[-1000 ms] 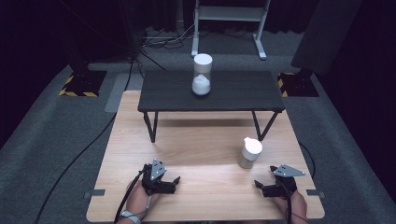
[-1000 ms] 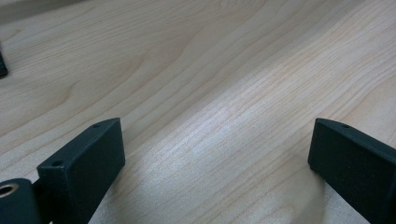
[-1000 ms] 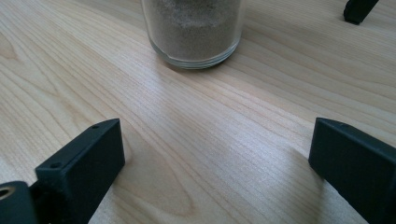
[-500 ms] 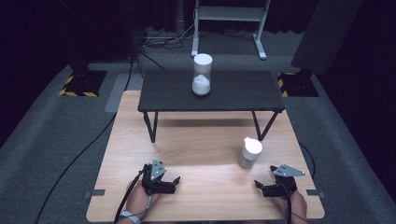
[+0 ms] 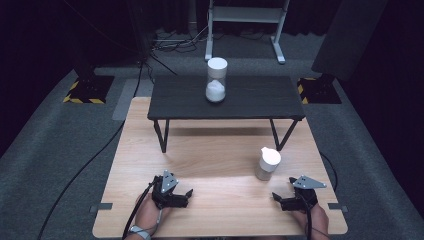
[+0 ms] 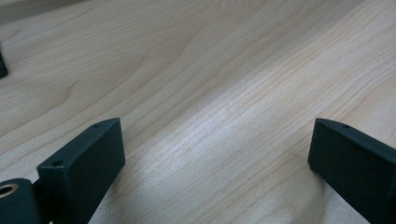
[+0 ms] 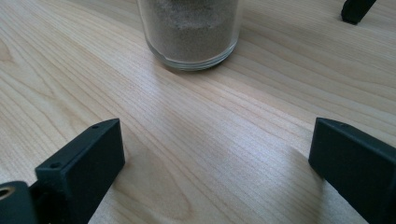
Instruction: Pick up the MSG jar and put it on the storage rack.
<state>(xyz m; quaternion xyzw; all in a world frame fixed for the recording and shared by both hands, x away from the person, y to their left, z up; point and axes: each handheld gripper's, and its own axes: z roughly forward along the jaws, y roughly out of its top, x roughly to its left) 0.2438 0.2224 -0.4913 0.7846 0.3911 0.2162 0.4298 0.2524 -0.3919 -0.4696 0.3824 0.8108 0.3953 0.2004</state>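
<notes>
Your right gripper (image 5: 279, 198) has its two black fingers (image 7: 79, 163) spread wide with nothing between them, tips low over the light wooden desk (image 5: 220, 155). They point at the clear glass jar of pale sand with a white lid (image 5: 267, 163), which stands upright on the desk just ahead of them and apart from them. In the right gripper view the jar's base (image 7: 191, 42) sits a little left of the midline between the fingers, so the approach looks nearly lined up, and the wide opening appears set to take the jar's body.

Your left gripper (image 5: 186, 193) is also spread and empty; its fingers (image 6: 81, 161) rest low over bare wood near the front edge of the desk, well apart from the jar. It reads as parked, leaving the reach to the right hand.

Farther back, a small black low table with thin metal legs (image 5: 227, 97) stands on the far part of the desk. A second clear cylinder jar with a white cap (image 5: 216, 80) stands upright on it, partly filled with white material. Likely the raised top is the destination, though that is a judgement
</notes>
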